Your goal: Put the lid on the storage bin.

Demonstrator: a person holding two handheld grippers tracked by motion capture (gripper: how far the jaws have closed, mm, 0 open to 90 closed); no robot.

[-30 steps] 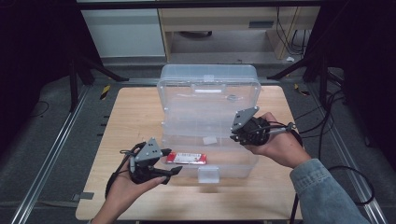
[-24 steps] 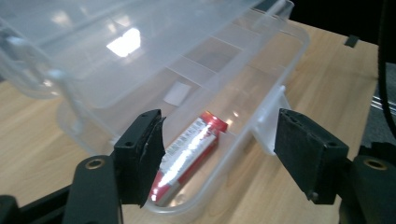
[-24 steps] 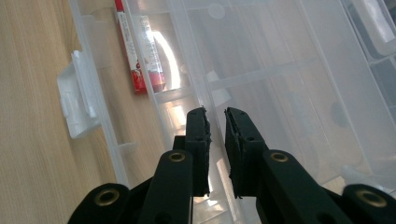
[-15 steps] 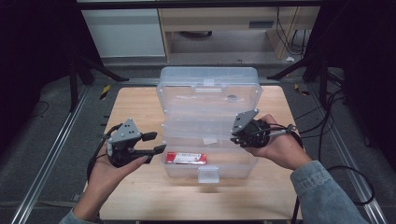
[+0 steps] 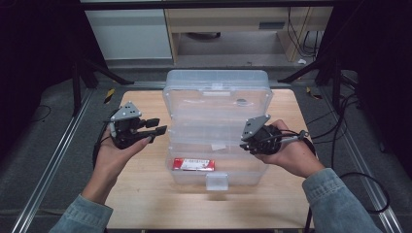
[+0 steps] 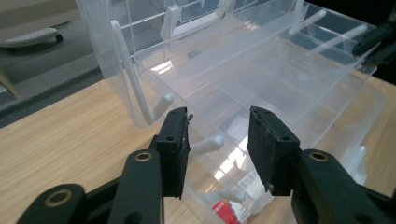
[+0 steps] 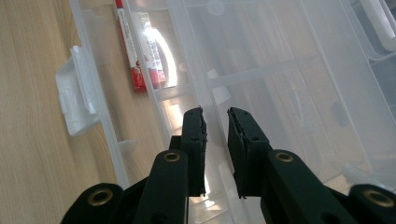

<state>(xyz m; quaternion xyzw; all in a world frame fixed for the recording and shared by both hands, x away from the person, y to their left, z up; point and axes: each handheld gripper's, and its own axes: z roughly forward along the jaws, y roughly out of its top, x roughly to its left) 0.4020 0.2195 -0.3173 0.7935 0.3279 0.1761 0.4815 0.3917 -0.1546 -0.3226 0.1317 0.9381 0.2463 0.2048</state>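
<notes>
Two tongs are working at the clear plastic organizer box [image 5: 217,131], which is sitting open in the middle of the desk [image 5: 145,194]. Left of the box, the left tongs [image 5: 154,130] have been pulling away and narrowing, now gripping nothing. A red packet [image 5: 194,164] is lying in the box's front compartment, seemingly just delivered. At the box's right edge, the right tongs [image 5: 247,143] are pinching a thin divider wall, steadying it.
</notes>
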